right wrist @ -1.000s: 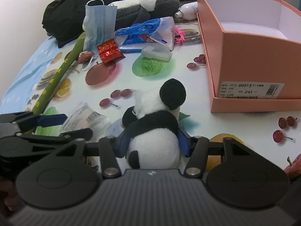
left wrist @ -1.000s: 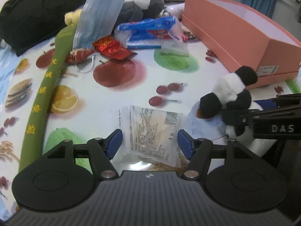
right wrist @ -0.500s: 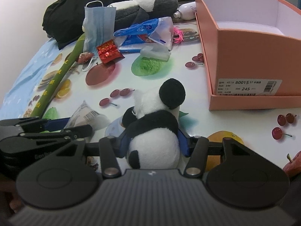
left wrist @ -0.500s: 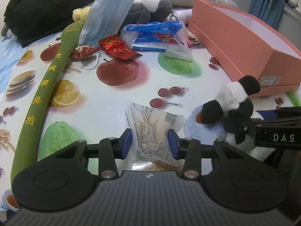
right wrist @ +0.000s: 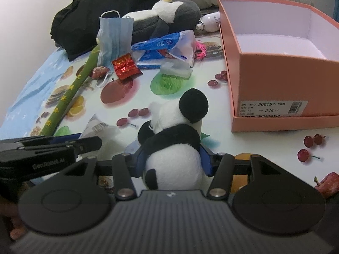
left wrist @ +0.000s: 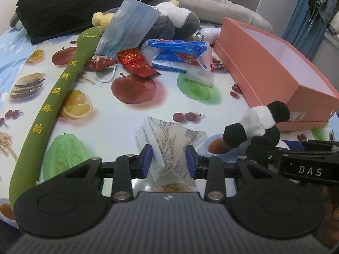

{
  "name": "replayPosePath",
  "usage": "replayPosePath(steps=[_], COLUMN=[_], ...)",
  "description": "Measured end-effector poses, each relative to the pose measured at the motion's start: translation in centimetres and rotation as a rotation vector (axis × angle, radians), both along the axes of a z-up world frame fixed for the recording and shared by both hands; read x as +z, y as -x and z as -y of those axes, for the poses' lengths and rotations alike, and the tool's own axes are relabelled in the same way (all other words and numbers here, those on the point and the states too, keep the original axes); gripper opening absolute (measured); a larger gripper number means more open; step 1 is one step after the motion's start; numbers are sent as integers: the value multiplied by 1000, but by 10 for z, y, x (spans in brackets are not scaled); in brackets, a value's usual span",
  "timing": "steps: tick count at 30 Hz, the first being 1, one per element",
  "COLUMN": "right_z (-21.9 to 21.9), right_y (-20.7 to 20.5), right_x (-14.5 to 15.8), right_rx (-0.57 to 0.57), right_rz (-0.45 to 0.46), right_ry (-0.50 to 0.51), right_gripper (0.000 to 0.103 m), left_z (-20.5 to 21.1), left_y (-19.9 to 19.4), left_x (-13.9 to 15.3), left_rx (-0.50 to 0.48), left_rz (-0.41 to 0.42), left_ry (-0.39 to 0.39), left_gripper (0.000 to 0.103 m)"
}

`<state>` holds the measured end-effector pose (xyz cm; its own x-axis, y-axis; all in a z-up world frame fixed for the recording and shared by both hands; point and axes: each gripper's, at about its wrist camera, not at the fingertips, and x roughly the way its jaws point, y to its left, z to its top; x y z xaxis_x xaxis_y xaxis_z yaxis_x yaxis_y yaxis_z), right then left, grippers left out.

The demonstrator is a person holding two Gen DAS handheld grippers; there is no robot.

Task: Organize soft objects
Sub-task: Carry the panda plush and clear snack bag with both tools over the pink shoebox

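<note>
A clear printed plastic packet [left wrist: 169,139] is crumpled between the blue pads of my left gripper [left wrist: 168,160], whose jaws are closing and pressing on it just above the fruit-print tablecloth. The right gripper [right wrist: 173,163] is shut around the body of a small panda plush [right wrist: 175,122], which sits upright with its back to the camera. In the left wrist view the panda [left wrist: 260,120] shows at the right, beside the packet. An open salmon shoebox [right wrist: 273,67] stands to the panda's right; its inside looks bare.
At the back lie a blue face mask [left wrist: 129,25], red foil packets [left wrist: 135,63], a blue-and-white plastic bag [left wrist: 178,50], a grey-and-white plush [left wrist: 175,21] and a black garment [left wrist: 84,2]. A long green padded stick [left wrist: 53,97] curves along the left.
The left jaws have come together on the flat packet, bunching it up between the pads, and that wrist has rolled a little. The right gripper and panda have kept still.
</note>
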<state>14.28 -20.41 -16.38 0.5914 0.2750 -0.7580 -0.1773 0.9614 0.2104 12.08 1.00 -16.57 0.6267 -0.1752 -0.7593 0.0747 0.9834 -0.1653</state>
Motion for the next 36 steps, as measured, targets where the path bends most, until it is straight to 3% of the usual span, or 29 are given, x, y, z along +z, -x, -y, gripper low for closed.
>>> replayPosePath(steps=[9, 19, 28, 36], right_z=[-1, 11, 42, 90], right_y=[4, 9, 12, 12], right_x=[26, 82, 131, 157], right_rx=[10, 0, -38, -127], right_rz=[39, 122, 217, 252], right_ry=[-8, -38, -51, -58], right_gripper=[55, 55, 55, 55], left_z=[-4, 11, 47, 98], left_y=[4, 2, -14, -34], left_x=[30, 85, 134, 168], left_rx=[25, 17, -39, -126], left_rz=[29, 104, 184, 227], left_ry=[53, 100, 134, 149], left_gripper=[40, 40, 41, 41])
